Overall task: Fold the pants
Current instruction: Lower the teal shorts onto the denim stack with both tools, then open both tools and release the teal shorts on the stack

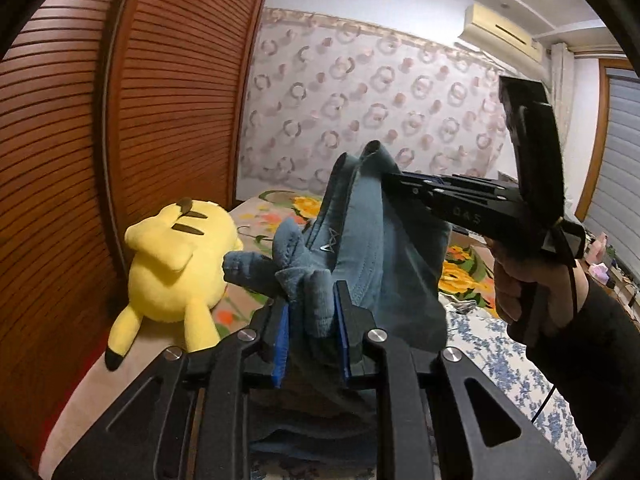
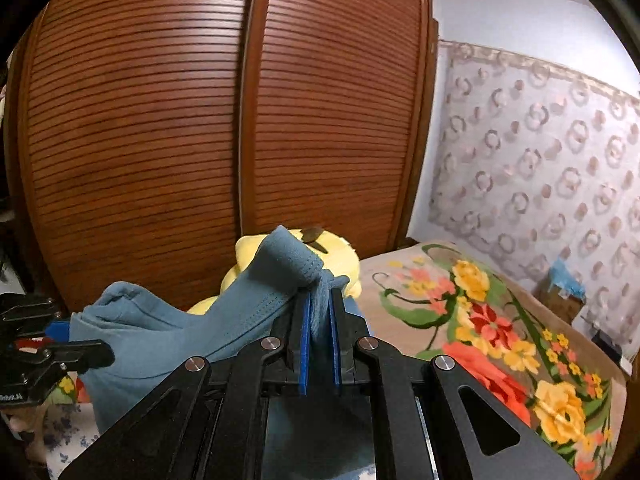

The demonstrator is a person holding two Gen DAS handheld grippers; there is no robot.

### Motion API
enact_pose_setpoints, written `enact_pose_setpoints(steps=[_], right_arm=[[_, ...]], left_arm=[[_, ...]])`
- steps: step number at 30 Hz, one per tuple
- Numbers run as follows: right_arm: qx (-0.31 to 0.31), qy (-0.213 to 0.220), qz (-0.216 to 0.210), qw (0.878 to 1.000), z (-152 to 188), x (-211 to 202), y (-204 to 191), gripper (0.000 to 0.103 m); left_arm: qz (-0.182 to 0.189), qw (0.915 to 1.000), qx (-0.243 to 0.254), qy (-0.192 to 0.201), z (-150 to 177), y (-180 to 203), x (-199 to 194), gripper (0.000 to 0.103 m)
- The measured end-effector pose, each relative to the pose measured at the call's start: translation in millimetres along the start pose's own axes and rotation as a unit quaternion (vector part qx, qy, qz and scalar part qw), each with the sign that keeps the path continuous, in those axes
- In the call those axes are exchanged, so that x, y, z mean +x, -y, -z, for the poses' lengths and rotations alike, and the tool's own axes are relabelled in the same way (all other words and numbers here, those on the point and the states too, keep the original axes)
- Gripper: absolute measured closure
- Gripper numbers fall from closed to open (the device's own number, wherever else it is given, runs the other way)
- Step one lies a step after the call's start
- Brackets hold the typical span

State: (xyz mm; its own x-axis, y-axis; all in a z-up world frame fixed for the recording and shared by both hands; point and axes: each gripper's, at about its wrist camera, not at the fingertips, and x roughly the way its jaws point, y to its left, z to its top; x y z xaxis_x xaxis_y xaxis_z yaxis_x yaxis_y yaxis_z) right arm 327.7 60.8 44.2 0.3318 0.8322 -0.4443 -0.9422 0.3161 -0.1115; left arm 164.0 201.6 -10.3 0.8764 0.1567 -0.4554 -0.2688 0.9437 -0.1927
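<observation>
Clearly both grippers are clenched on the pants (image 1: pixel 372 248), held up over the bed (image 2: pixel 440 320): the left gripper (image 1: pixel 312 308) pinches a bunched edge, the right gripper (image 2: pixel 318 320) a thin hem, probably to spread the cloth before laying it flat. Only the left view shows the hand (image 1: pixel 532 280) on the right tool; the right view shows the blanket's flowers, and the toy (image 1: pixel 176 260) half hidden.

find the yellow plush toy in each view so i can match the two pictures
Left wrist view: yellow plush toy lies left of centre on the bed, in full view.
Right wrist view: at centre, mostly hidden behind the blue pants.
Shared landmark: the slatted wooden wardrobe behind it.
</observation>
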Motion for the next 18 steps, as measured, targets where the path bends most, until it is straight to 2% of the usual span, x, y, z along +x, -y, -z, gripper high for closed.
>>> enact_pose_setpoints(steps=[3,7,8,10,12,15,18], right_arm=[[-0.004,-0.010,-0.007,1.000,-2.5,11.3,2.5,0.095],[-0.002,-0.032,-0.007,0.999,-0.6,24.4,11.0,0.094],[0.001,-0.038,-0.006,0.999,-0.3,26.4,13.2,0.092],[0.017,-0.044,0.002,0.999,-1.0,25.2,21.9,0.076],[0.034,-0.040,-0.001,0.999,-2.7,17.1,31.5,0.073],[0.044,-0.026,0.010,0.999,-5.5,-1.1,40.2,0.067],[0.059,-0.028,-0.017,0.998,-0.6,-19.3,45.5,0.067]], left_arm=[[-0.006,0.9999,-0.002,-0.011,2.7,-4.6,3.1,0.078],[-0.011,0.9995,-0.007,-0.029,2.4,-8.9,8.0,0.061],[-0.010,0.9996,-0.007,-0.027,1.3,-8.9,6.6,0.057],[-0.012,0.9998,-0.001,-0.016,-0.5,-6.8,1.8,0.053],[-0.016,0.9998,0.012,-0.003,-3.6,-1.7,-1.9,0.052],[-0.004,0.9995,0.032,-0.008,-5.8,8.1,0.4,0.052],[-0.003,0.9985,0.050,-0.024,-3.5,16.6,7.1,0.052]])
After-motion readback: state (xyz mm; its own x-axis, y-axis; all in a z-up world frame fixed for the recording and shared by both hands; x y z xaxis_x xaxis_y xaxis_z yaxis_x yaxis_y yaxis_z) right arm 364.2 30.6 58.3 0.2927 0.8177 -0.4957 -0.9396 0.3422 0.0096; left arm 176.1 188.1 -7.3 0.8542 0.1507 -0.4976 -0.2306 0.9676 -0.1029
